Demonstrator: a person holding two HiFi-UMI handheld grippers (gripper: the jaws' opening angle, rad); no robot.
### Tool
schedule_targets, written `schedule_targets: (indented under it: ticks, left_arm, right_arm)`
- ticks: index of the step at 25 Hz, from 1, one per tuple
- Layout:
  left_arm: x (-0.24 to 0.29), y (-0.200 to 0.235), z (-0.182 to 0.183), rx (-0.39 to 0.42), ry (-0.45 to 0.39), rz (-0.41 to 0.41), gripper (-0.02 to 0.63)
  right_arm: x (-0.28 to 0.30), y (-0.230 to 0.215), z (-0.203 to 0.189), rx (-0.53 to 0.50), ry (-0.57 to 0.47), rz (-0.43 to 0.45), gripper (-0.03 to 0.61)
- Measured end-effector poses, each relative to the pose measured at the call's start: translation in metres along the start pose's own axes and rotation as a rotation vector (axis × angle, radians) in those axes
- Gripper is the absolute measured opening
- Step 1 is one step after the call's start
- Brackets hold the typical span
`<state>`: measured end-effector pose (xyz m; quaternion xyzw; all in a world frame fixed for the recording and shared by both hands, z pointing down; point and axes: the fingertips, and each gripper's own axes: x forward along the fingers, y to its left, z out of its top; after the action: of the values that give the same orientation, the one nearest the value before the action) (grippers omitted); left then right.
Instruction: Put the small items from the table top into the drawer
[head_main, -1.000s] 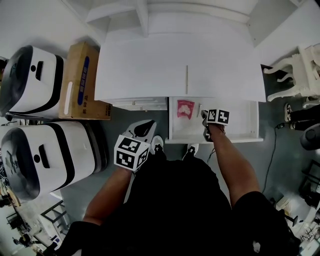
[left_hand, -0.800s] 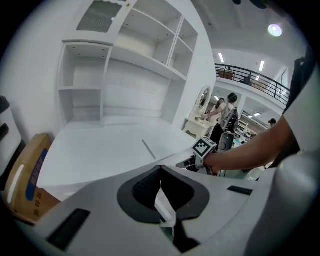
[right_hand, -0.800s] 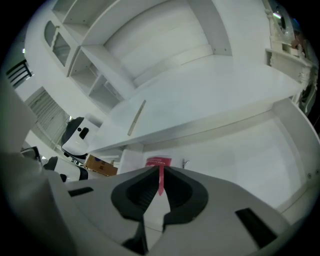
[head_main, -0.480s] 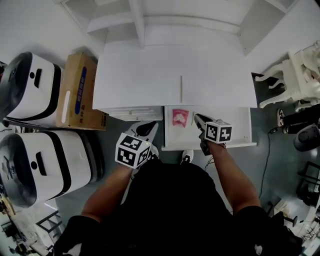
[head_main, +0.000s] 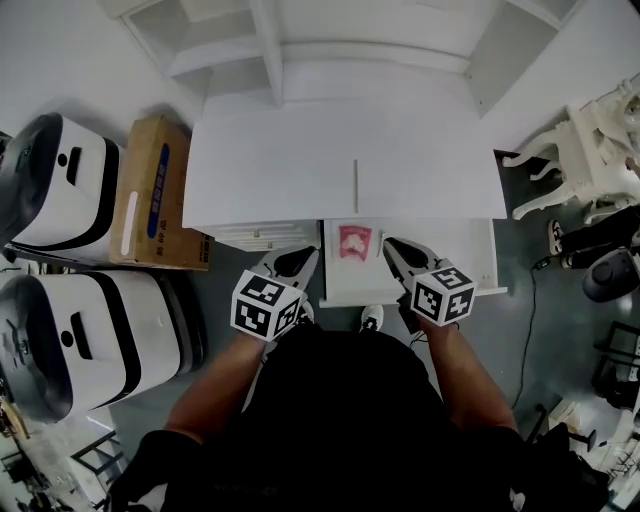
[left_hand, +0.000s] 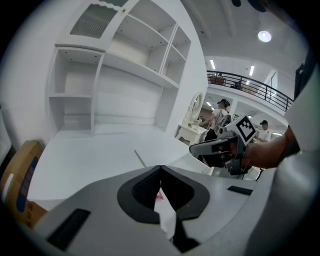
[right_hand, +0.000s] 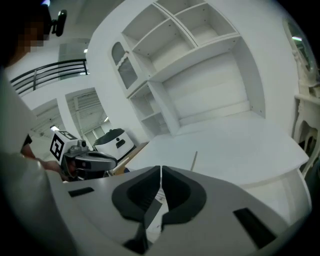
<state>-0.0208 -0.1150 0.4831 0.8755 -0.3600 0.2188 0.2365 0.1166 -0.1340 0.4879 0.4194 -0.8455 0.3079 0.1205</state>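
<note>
1. The left gripper (head_main: 291, 262) has its jaws pressed together with nothing between them. It sits in front of the table (head_main: 270, 150), just off the open drawer's (head_main: 455, 245) left front corner.
2. The right gripper (head_main: 397, 251) is also closed and empty, its tips over the front half of the drawer, left of the middle.
3. The drawer stands pulled out from under the table's front edge, right of centre.
4. A pink-and-white packet (head_main: 355, 241) lies flat in the drawer at its left end, near the back. It is just left of the right gripper's tips and does not touch them.
5. A thin pale stick (head_main: 355, 186) lies on the table top near the middle of the front edge, pointing front to back, above the drawer's left end.
6. Open shelves (head_main: 270, 45) stand along the table's back edge.
7. A cardboard box (head_main: 150, 190) stands on the floor against the table's left side, with two white, black-banded machines (head_main: 70, 175) further left.
</note>
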Motion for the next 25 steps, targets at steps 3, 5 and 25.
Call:
schedule_targets:
  ticks: [3, 5, 25]
  left_arm:
    - [-0.002, -0.006, 0.004, 0.006, -0.006, -0.012, 0.011]
    - [-0.003, -0.010, 0.008, 0.011, -0.013, -0.021, 0.011]
    - [-0.002, -0.014, 0.011, 0.044, -0.012, -0.014, 0.011]
  right_arm:
    - [-0.006, 0.009, 0.004, -0.073, -0.013, -0.002, 0.032]
    - [-0.009, 0.011, 0.003, -0.100, -0.016, -0.007, 0.032]
    - [-0.010, 0.008, -0.014, -0.087, 0.011, -0.027, 0.032]
